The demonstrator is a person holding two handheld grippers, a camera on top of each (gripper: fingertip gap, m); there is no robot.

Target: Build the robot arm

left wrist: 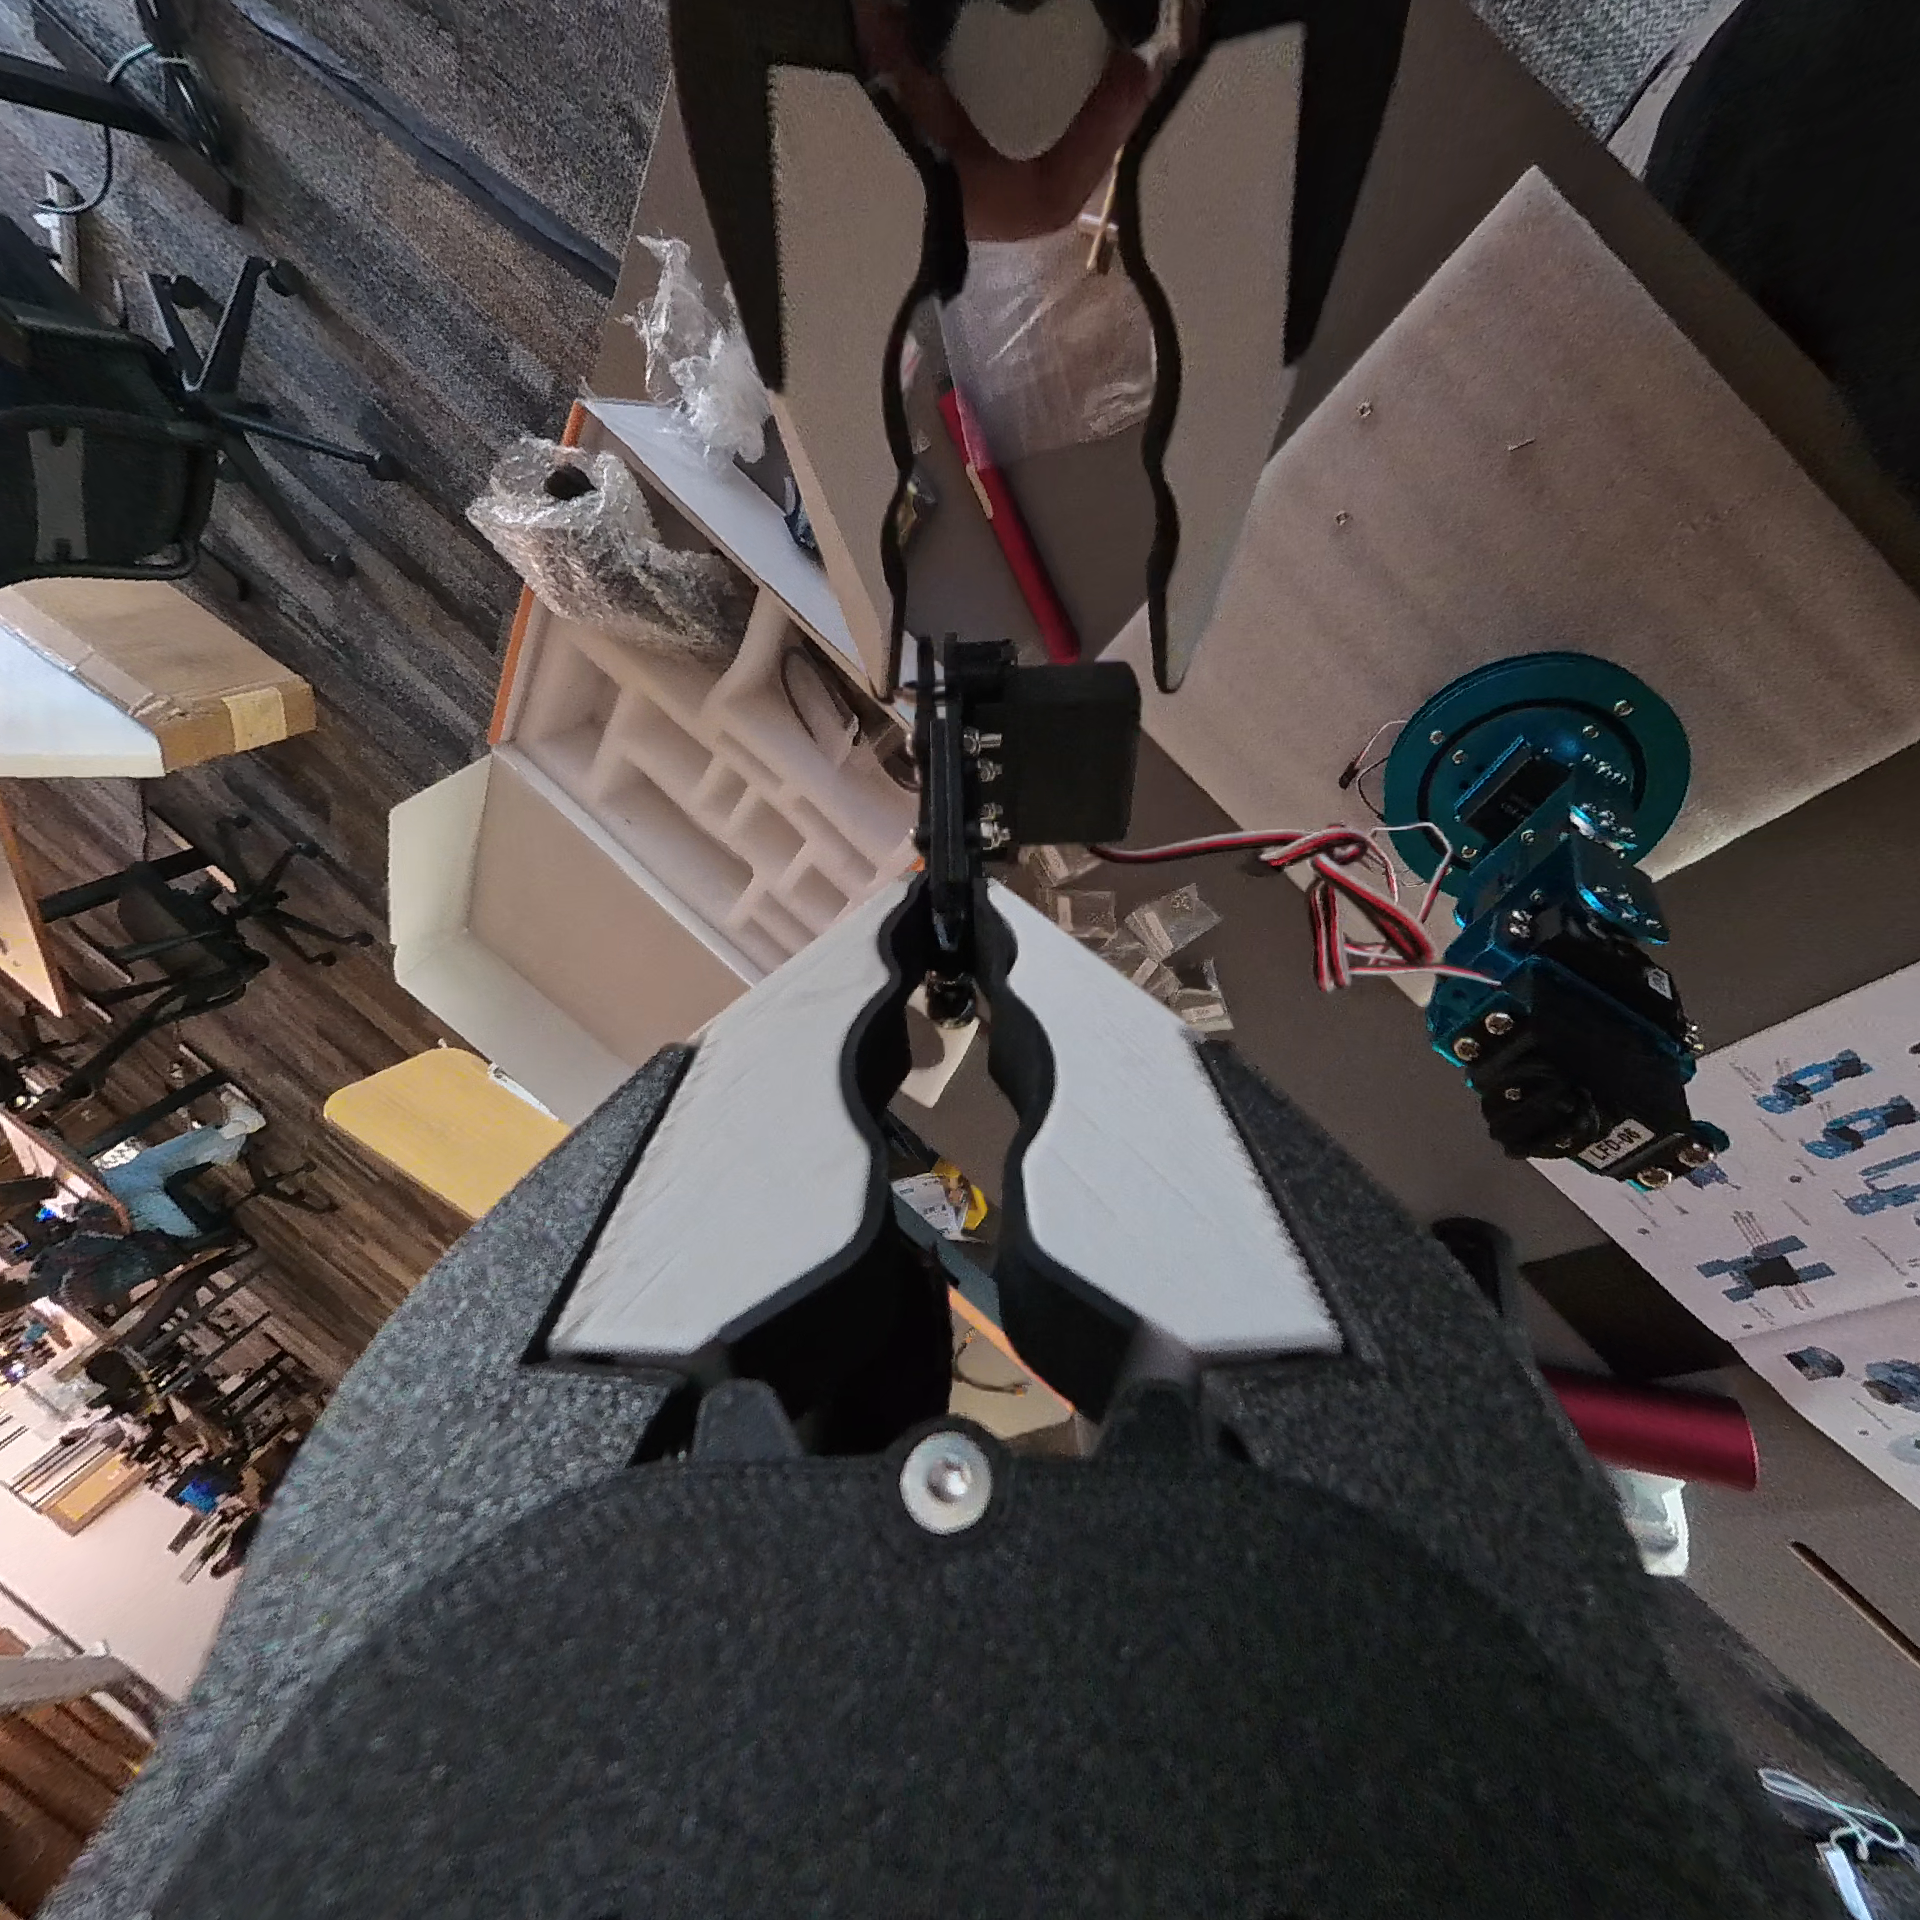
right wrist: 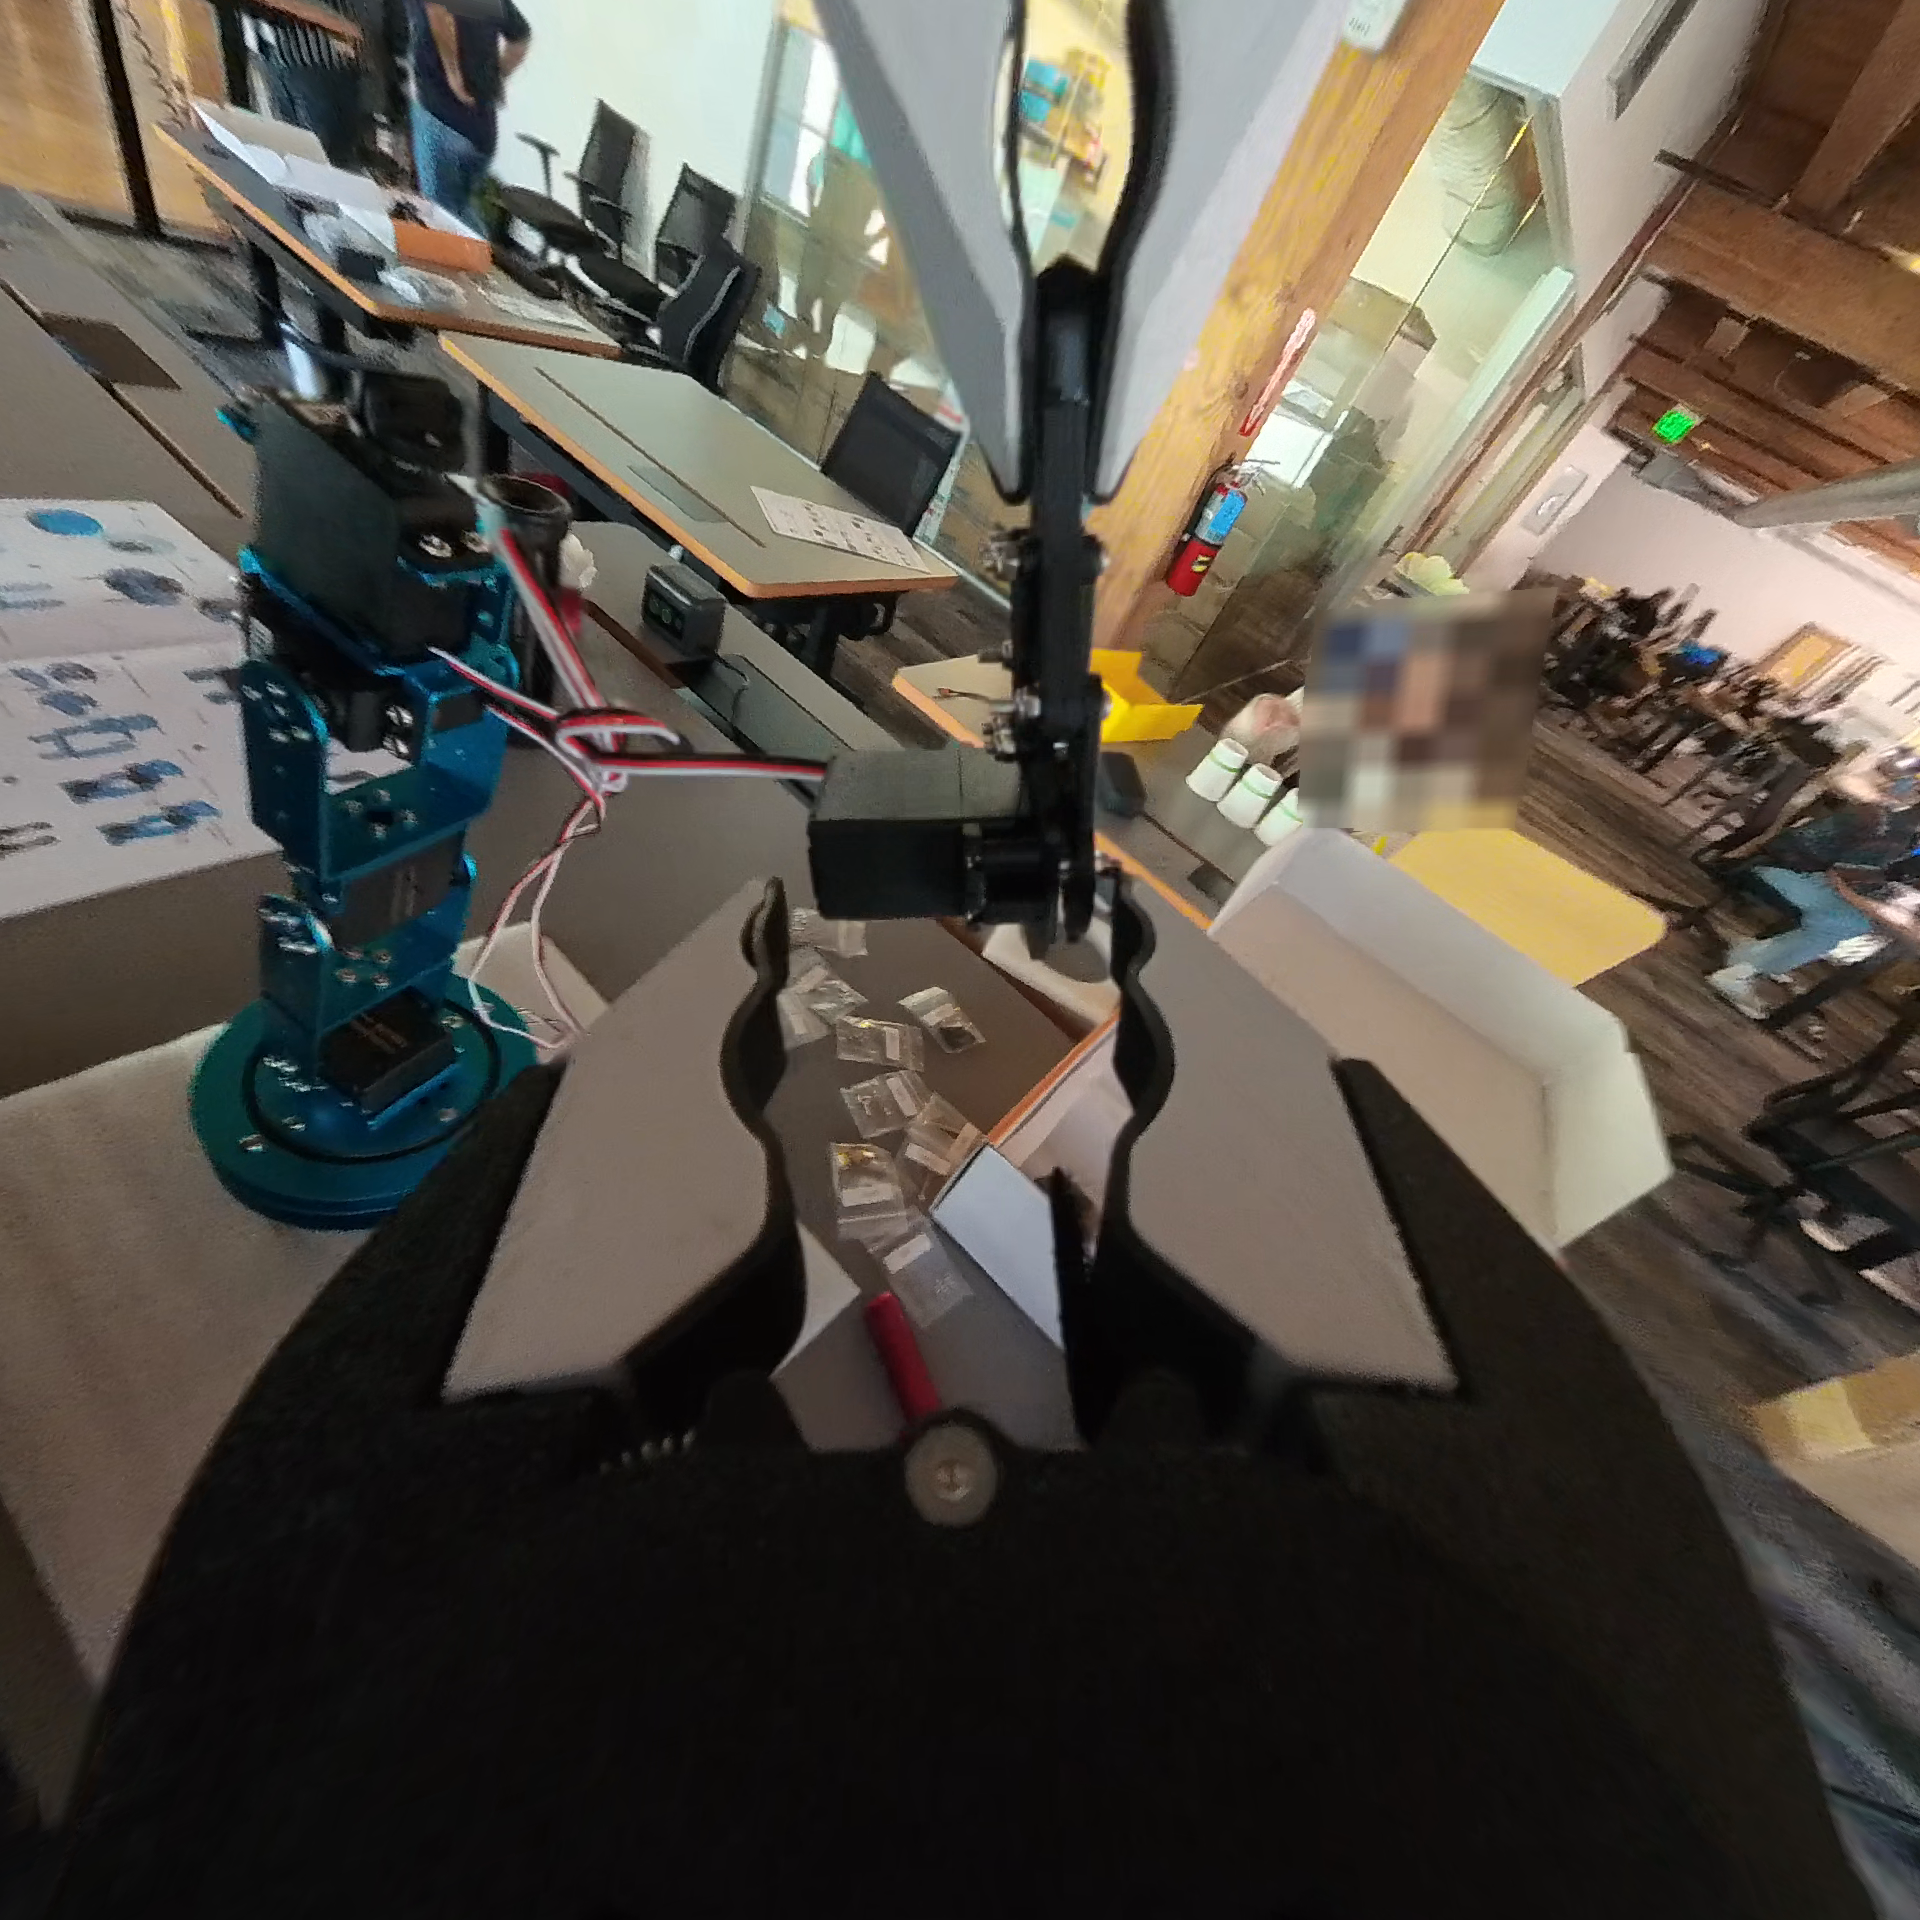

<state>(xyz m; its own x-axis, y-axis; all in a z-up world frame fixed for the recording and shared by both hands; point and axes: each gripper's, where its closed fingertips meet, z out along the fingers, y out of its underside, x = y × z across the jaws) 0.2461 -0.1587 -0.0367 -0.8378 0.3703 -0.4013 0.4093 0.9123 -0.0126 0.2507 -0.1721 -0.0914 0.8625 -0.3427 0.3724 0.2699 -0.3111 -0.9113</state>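
Two grippers meet at one part, held in the air above the grey table (right wrist: 644,457). Left gripper (left wrist: 948,914): fingers pinched together on the thin black bracket (left wrist: 948,800) bolted to a black servo (left wrist: 1060,764). Right gripper (right wrist: 940,920): fingers spread apart around the servo's lower end, one finger close to the bracket; contact cannot be told. Open air on all sides of the part. A red-white-black lead (right wrist: 727,764) runs from the servo to the blue robot arm (right wrist: 353,810) standing on a foam pad (left wrist: 1507,436). Small clear bags (right wrist: 883,1081) lie below, just beside an open white box (left wrist: 582,831) near the table edge.
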